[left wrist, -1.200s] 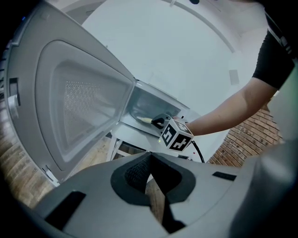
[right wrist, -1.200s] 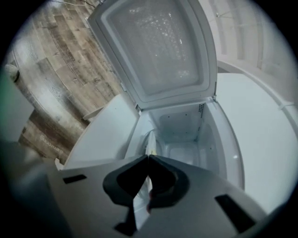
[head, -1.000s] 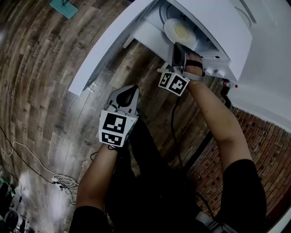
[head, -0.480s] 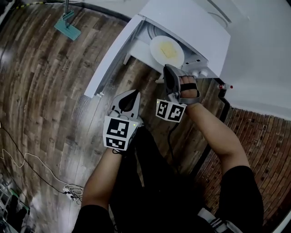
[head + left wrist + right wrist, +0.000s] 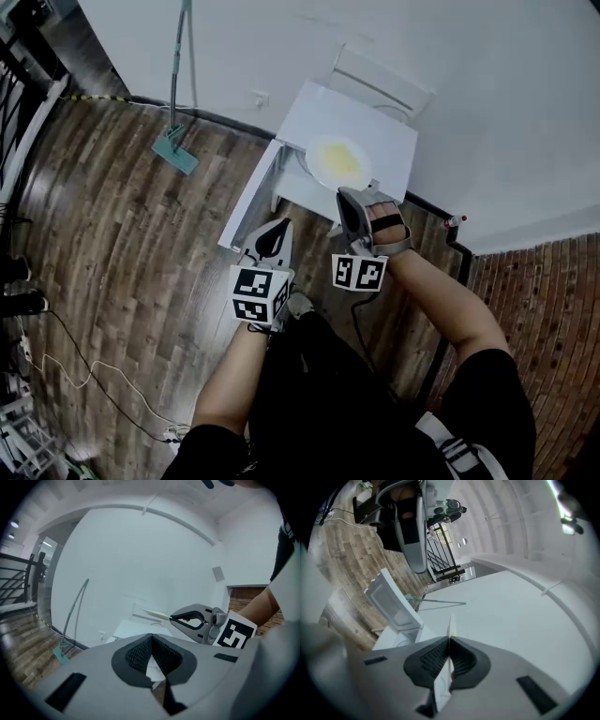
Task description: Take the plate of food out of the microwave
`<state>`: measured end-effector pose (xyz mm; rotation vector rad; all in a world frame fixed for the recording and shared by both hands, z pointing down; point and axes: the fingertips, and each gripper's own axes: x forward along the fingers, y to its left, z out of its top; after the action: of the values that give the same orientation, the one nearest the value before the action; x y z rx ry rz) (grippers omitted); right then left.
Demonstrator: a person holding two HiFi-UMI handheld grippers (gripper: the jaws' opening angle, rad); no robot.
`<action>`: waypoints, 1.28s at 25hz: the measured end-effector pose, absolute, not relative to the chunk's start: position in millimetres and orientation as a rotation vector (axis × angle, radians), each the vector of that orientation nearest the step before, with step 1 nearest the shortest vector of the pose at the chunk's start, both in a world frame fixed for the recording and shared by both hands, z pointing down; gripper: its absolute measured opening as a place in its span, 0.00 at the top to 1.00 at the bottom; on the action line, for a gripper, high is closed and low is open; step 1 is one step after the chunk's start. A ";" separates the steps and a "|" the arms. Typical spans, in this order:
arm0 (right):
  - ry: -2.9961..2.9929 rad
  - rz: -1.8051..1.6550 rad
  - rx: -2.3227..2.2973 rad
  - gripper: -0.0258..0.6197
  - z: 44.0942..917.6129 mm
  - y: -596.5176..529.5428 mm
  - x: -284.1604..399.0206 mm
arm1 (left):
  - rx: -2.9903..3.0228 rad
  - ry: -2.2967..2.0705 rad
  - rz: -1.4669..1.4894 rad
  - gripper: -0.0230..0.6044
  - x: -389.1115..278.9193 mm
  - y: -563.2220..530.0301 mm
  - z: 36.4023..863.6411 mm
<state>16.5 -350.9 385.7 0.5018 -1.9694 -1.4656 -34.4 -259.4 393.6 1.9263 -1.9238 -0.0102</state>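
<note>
Pinching plate [image 5: 452, 620] edge-on — yellow food [image 5: 342, 161] plain overhead

The plate [image 5: 319, 156] and microwave [image 5: 384, 117] look smooth; the floor [image 5: 122, 234] is grainy wood.

The plate [image 5: 315, 150] is showing white, with pale yellow food [image 5: 342, 161] on it. The microwave [image 5: 375, 117] is gleaming white. The left tongs [image 5: 279, 225] and right tongs [image 5: 352, 193] are showing grey with black pads, their cubes [image 5: 260, 293] wearing black-and-white squares. The floor [image 5: 112, 244] is running in brown wood planks. At the far left the mop head [image 5: 175, 150] is showing teal, and at the near right the brick wall [image 5: 553, 309] is showing red-brown.
</note>
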 end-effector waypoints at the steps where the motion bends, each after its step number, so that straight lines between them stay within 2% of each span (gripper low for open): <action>1: -1.963 -1.485 0.519 0.93 365.3 -352.7 16.3 | 1.947 -1.937 -0.001 0.97 -34.9 -260.7 375.2; 8: -1.901 -1.593 0.562 0.93 262.3 -348.7 25.2 | 2.027 -2.022 0.009 0.97 -19.7 -252.9 271.3; 15: -1.878 -1.640 0.607 0.93 211.7 -350.7 30.2 | 2.016 -2.081 0.027 0.97 -14.0 -245.2 239.5; 32: -1.865 -1.649 0.600 0.93 203.2 -335.5 13.4 | 2.061 -2.091 0.053 0.97 -27.2 -245.0 221.1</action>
<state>13.4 -335.5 203.2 0.6002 -1.8648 -1.6490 -27.2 -245.0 221.1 2.0606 -2.0907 0.0528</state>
